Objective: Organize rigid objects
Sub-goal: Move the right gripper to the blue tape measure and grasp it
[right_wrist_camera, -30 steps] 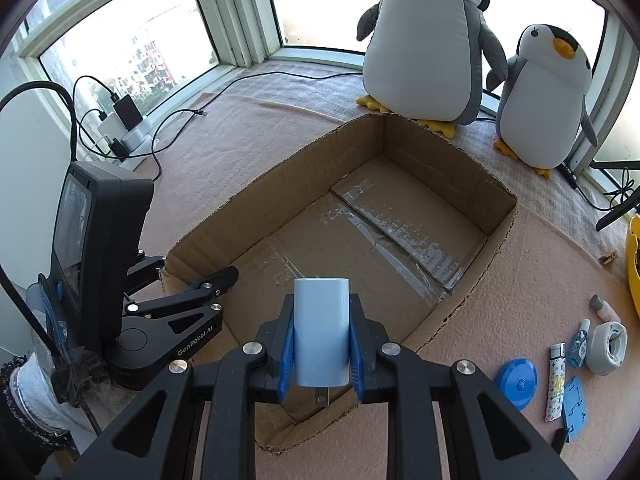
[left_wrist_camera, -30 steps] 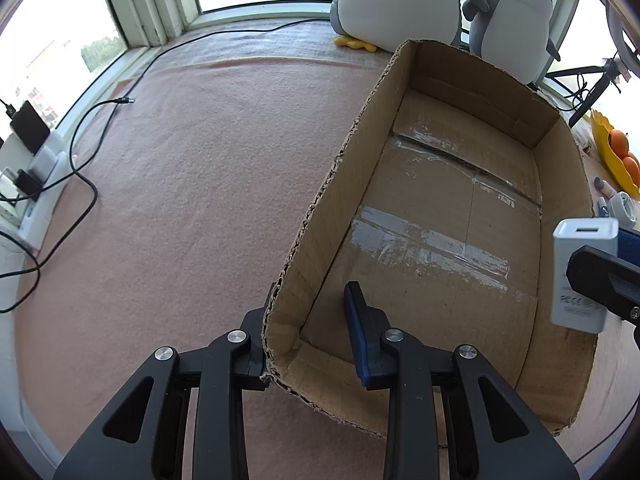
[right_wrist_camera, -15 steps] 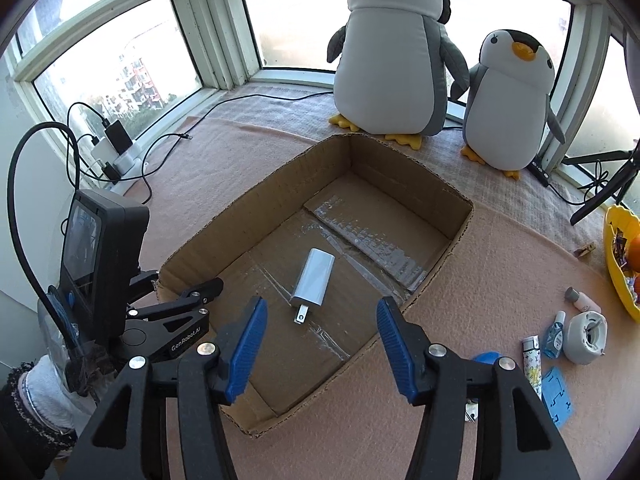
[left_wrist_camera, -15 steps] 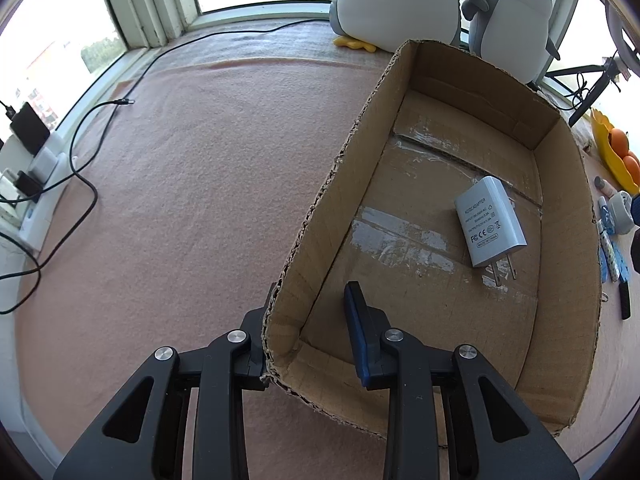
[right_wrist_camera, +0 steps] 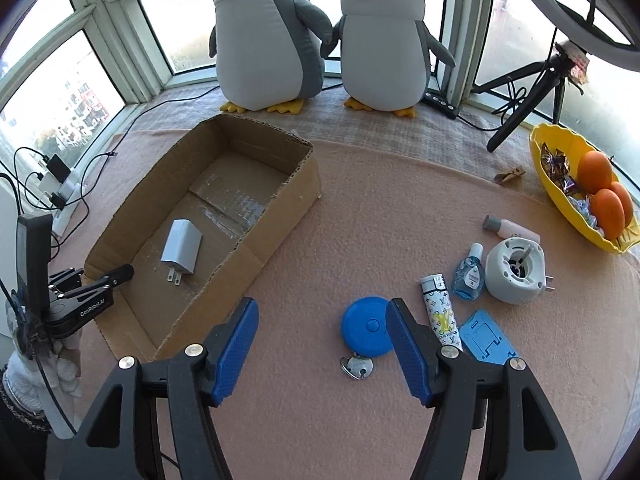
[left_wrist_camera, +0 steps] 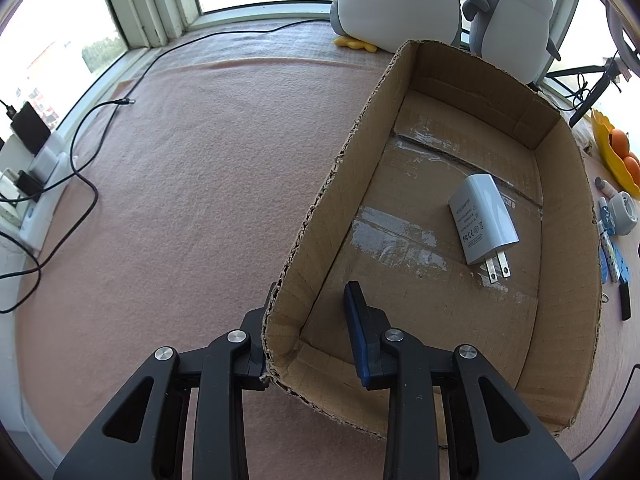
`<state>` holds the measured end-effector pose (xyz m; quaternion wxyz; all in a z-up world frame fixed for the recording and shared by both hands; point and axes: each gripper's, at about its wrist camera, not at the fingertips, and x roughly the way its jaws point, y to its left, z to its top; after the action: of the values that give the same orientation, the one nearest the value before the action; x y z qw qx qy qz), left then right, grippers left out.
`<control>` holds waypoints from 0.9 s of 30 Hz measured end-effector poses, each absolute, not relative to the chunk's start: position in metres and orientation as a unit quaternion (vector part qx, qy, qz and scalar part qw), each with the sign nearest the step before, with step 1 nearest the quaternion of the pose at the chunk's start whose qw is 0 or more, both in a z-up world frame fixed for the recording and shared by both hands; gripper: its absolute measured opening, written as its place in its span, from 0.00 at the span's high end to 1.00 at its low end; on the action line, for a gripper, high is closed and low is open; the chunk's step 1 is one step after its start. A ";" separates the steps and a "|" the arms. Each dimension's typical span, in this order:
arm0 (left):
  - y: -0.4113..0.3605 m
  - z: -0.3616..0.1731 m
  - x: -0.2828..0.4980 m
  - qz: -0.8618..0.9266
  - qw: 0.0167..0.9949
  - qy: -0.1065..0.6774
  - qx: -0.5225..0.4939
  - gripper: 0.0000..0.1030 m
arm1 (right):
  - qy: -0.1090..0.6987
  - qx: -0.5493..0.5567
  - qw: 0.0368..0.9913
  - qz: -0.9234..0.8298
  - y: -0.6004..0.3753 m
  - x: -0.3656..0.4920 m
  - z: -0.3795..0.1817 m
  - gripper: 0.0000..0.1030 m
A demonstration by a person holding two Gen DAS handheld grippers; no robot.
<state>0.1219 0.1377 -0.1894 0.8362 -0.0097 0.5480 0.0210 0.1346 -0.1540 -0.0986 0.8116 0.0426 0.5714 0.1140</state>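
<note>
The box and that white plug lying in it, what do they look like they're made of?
The box looks like plain brown corrugated cardboard: matte, ragged fluted edges, shiny tape strips on its floor. The plug seems smooth white plastic with a slight sheen and printed grey text; its two prongs look like bare metal.

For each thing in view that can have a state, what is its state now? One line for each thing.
Cardboard box: open on top, wall clamped by the left claw.
Left claw: shut on the box wall.
White charger: lying flat inside the box, prongs out.
Right claw: open, holds nothing, jaws have just been opening.
Blue tape measure: flat on the mat, outside the box.
Yellow bowl: holds oranges.
</note>
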 end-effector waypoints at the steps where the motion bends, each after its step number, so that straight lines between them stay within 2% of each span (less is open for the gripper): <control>1: 0.138 -0.189 0.122 0.021 0.836 0.548 -0.010 0.72 | 0.579 0.050 0.807 0.109 -0.160 0.136 -0.104 0.40; 13: 0.138 -0.189 0.122 0.022 0.836 0.548 -0.010 0.72 | 0.641 0.120 0.752 0.095 -0.186 0.155 -0.151 0.40; 27: 0.138 -0.190 0.122 0.022 0.836 0.548 -0.010 0.72 | 0.667 0.083 0.735 0.090 -0.163 0.166 -0.168 0.40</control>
<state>0.1216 0.1383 -0.1896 0.8362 -0.0101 0.5479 0.0215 0.1660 -0.1630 -0.1684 0.7352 0.0828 0.6667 0.0901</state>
